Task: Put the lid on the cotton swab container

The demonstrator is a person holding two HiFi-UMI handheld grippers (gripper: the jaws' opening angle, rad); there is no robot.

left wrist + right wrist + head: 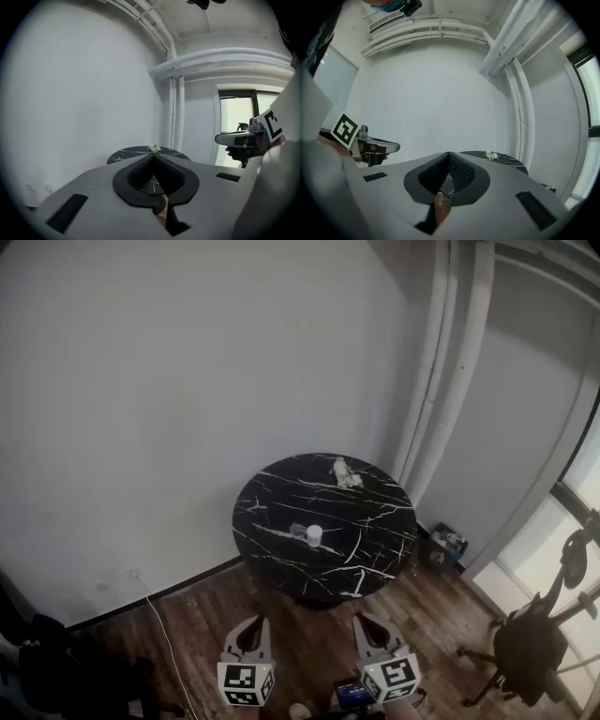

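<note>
Left claw (255, 629) and right claw (371, 626), both pressed together and empty, hang well short of the table (272, 486), task apparently unstarted; next comes reaching the container (314, 535) on it.

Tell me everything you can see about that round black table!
The table has a round, level black top with thin white veins, like marble. It stands on a dark base on the brown wooden floor, near the white wall. A small white container sits near its middle, and a little pale bunch lies by the far edge.
</note>
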